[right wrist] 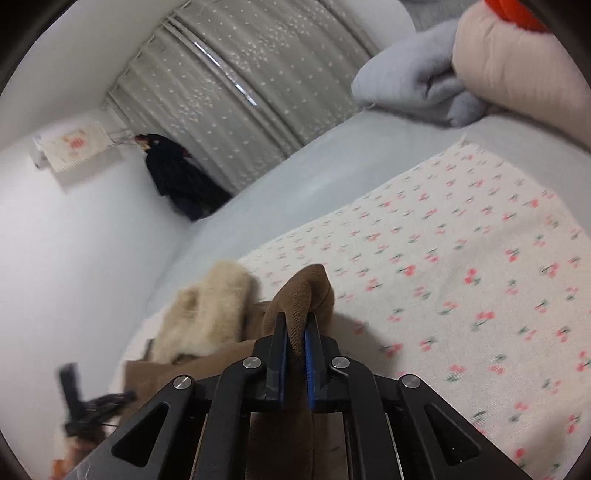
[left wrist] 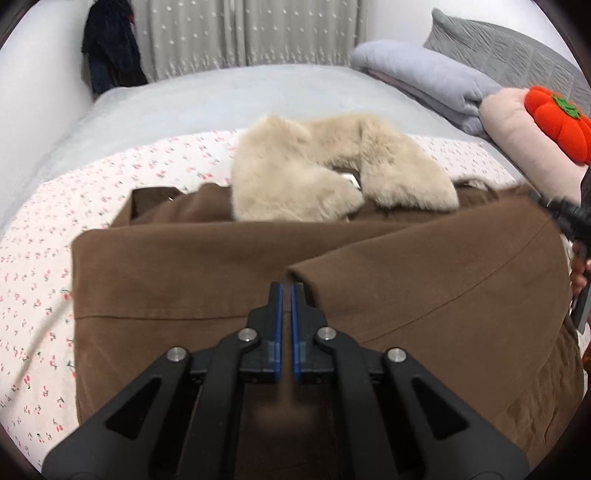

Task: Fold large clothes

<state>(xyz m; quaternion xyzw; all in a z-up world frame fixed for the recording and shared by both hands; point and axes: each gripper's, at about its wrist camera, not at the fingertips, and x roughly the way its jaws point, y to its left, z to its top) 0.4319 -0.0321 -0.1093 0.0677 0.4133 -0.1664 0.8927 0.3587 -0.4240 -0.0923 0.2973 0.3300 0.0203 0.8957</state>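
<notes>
Your bed [left wrist: 207,96] carries a pale grey cover, with a white cherry-print sheet [left wrist: 40,266] spread over its near part. On that sheet lies the brown coat [left wrist: 229,266], its cream fur collar [left wrist: 303,166] toward the far side. At the right, a folded grey blanket [left wrist: 424,77] and a pink pillow [left wrist: 517,129] rest on the bed.

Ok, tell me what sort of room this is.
Most likely a bedroom: a bed with stacked pillows, a curtain behind it, and a brown coat spread out for folding.

Brown suede-like coat [left wrist: 258,295] lies on the cherry-print sheet [left wrist: 37,277]; cream fur collar [left wrist: 314,173] at its far end, folded grey blanket [left wrist: 424,81] beyond right.
</notes>
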